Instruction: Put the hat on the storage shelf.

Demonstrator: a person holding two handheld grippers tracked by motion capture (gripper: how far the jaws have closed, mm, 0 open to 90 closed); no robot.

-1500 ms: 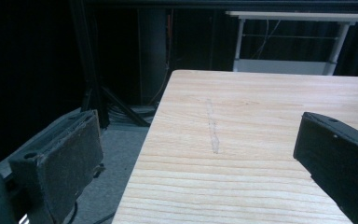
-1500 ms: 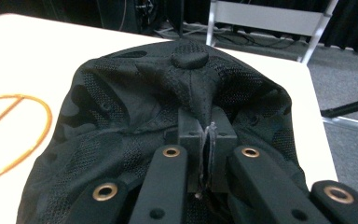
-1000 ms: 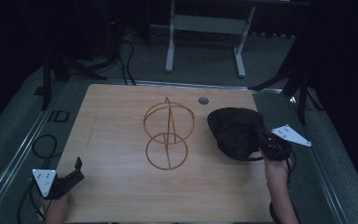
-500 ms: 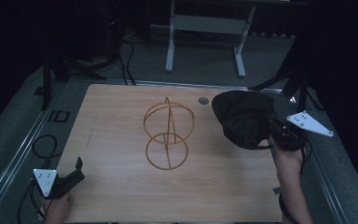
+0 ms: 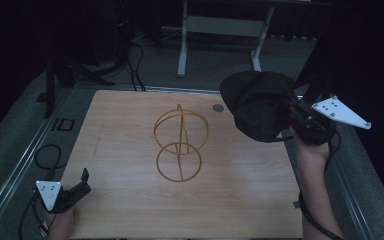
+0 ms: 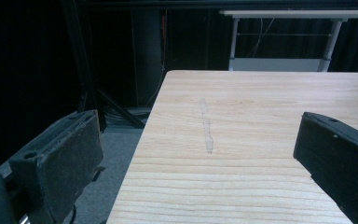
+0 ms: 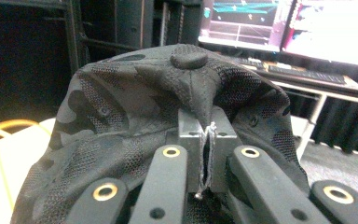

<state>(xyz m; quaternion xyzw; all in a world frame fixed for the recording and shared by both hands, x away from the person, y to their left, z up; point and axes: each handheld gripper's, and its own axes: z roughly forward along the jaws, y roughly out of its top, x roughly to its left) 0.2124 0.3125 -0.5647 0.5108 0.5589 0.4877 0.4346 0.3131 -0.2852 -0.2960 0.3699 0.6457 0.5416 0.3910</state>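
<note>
Right gripper (image 7: 208, 154) pinches crown fold of cap (image 5: 257, 102); soft, light, floppy, best held at fabric pleat. Left gripper (image 6: 200, 154) wide open, empty

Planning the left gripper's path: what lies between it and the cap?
High view: the gold wire stand stands between the left gripper and the cap; otherwise bare table.

the surface (image 5: 130, 210) is a rectangular top of pale wood with the grain running side to side, framed by a metal rail along its left and far edges. a gold wire stand (image 5: 180, 142) of joined rings rests upright near its middle, and a small dark round disc (image 5: 218, 108) lies close to the far edge, toward the far right corner. a faint pale streak (image 6: 207, 126) runs across the grain near the left edge.
</note>
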